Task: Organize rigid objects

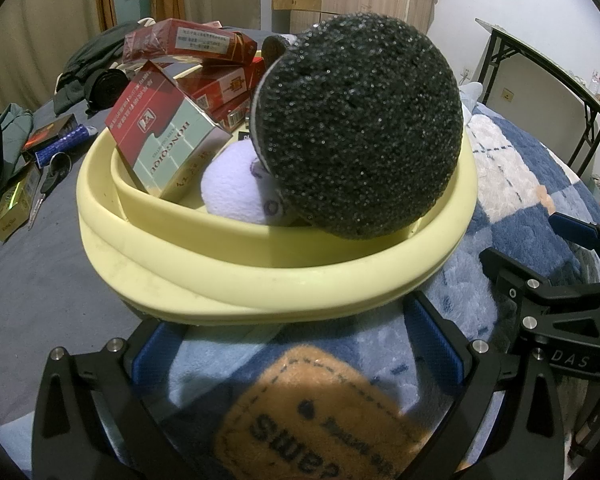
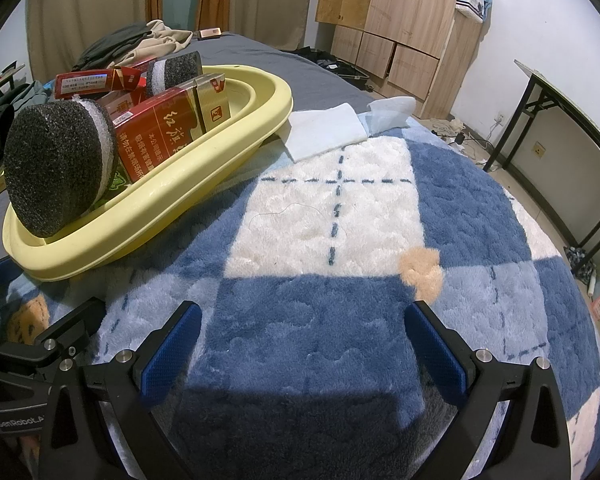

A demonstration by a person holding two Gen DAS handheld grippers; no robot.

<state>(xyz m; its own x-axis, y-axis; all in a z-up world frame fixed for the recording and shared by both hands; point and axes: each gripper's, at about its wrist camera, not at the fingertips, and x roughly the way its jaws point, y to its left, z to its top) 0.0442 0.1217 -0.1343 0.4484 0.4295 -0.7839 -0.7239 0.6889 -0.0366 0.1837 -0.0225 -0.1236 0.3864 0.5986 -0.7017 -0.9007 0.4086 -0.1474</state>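
Currently your left gripper (image 1: 296, 344) is spread wide and holds nothing, low in the frame just short of the yellow basin (image 1: 260, 280). Your right gripper (image 2: 300, 348) is likewise wide and empty over the plush blue-and-white blanket (image 2: 340, 320).

Progress, judged: mostly loaded. The basin already holds several red cigarette cartons (image 1: 188, 42), a pale green carton (image 1: 176, 148), a black foam-faced disc (image 1: 360, 128) leaning on its rim, and a soft lilac item (image 1: 232, 184).

Left to do: at the left edge of the left view, a dark box (image 1: 50, 136), a blue cylinder (image 1: 62, 146), scissors (image 1: 46, 184) and a gold box (image 1: 14, 208) lie on the grey sheet (image 1: 40, 280), well apart from the basin.

Room: bed with heaped clothes (image 2: 136, 42) top left, wooden wardrobe (image 2: 400, 12) upper right, folding table (image 2: 572, 112) at right.
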